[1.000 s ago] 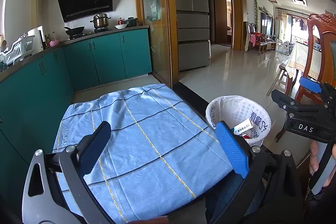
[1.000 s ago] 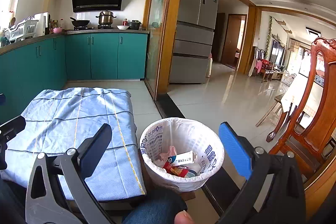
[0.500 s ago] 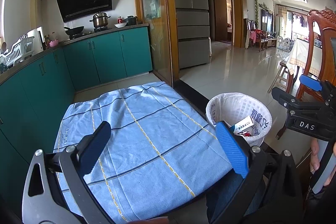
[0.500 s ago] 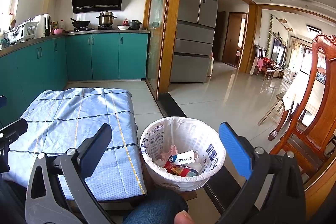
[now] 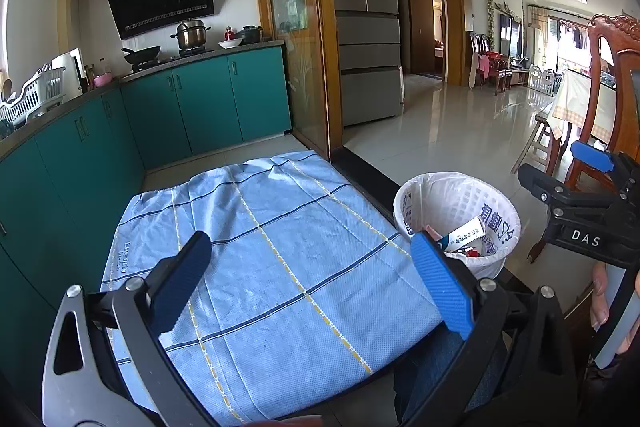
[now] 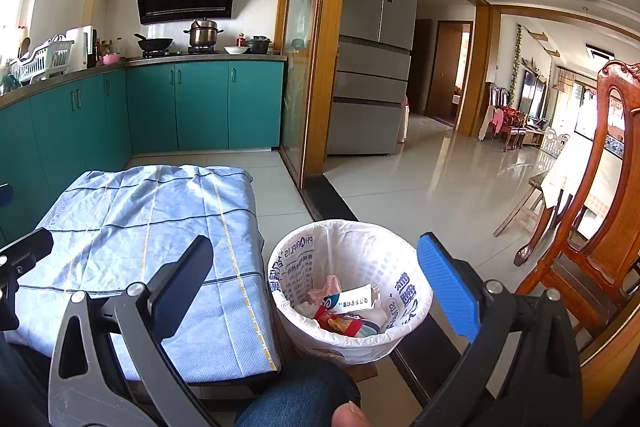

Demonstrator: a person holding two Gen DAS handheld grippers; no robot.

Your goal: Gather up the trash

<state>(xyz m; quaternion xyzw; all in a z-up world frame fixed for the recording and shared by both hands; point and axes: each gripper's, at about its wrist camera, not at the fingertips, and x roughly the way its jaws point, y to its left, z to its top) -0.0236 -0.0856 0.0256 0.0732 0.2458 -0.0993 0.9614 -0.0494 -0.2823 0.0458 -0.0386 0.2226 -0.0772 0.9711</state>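
Almost nothing has shifted over the last second: both views keep the same framing, with only a slight drift of the left camera toward the bin.

From the left wrist, the left gripper (image 5: 310, 283) hangs over a low table covered by a blue checked cloth (image 5: 260, 251), its fingers spread wide with nothing between them. The cloth is bare. Just past the table's right edge stands a white-lined trash bin (image 5: 458, 195), and the right finger pad (image 5: 440, 283) overlaps its near rim in this view. Trash (image 5: 464, 237) lies inside: a white carton with blue print and something red beneath it. At the right edge the right gripper (image 5: 580, 183) shows from the side, marked DAS, with a hand (image 5: 604, 295) on its handle below; from this angle its spread is hard to judge.

From the right wrist, the right gripper (image 6: 316, 275) has its fingers wide apart and empty, framing the trash bin (image 6: 408, 259) on the floor beside the table. The trash (image 6: 352, 311) rests in the bottom of the liner: the carton on top, red and yellow wrappers and pink paper under it. The cloth (image 6: 160, 227) lies flat to the left. A denim-clad knee (image 6: 296, 391) sits at the lower edge, and a wooden chair (image 6: 600, 227) stands on the right.
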